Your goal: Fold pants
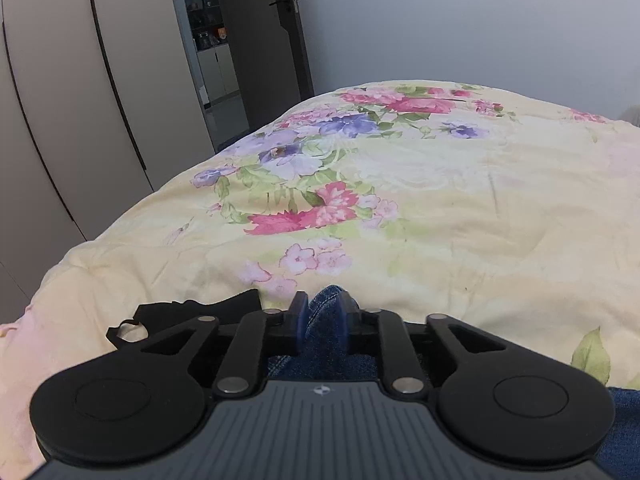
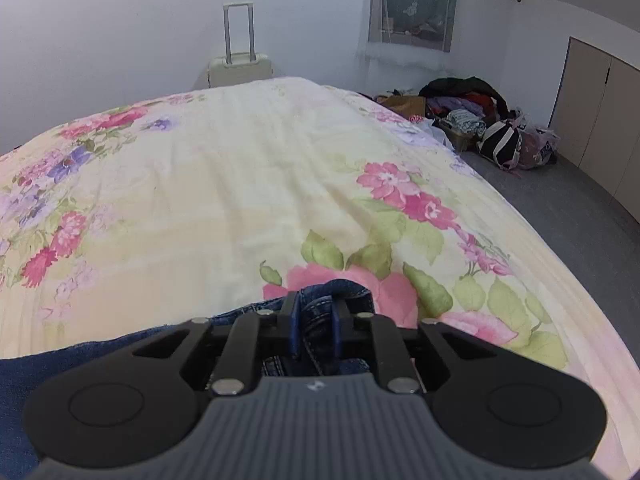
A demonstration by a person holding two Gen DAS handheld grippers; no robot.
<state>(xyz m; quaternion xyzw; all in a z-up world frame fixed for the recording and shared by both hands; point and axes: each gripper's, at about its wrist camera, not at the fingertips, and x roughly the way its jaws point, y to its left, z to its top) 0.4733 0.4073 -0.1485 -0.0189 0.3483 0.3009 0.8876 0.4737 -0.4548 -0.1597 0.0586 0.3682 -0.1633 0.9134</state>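
Blue denim pants [image 1: 325,320] lie at the near edge of a floral bedspread [image 1: 440,200]. My left gripper [image 1: 323,312] is shut on a bunched fold of the denim, which bulges up between its two blue pads. In the right wrist view, my right gripper [image 2: 316,316] is shut on a seamed edge of the pants [image 2: 320,312] with pale stitching; more denim spreads to the lower left beneath the tool. Most of the garment is hidden under both grippers.
The bedspread [image 2: 240,184] stretches far ahead of both grippers. A black garment piece [image 1: 192,308] lies left of the left gripper. Wardrobe doors [image 1: 60,120] and an open doorway stand left. A suitcase [image 2: 240,68] and piled bags [image 2: 480,120] sit beyond the bed.
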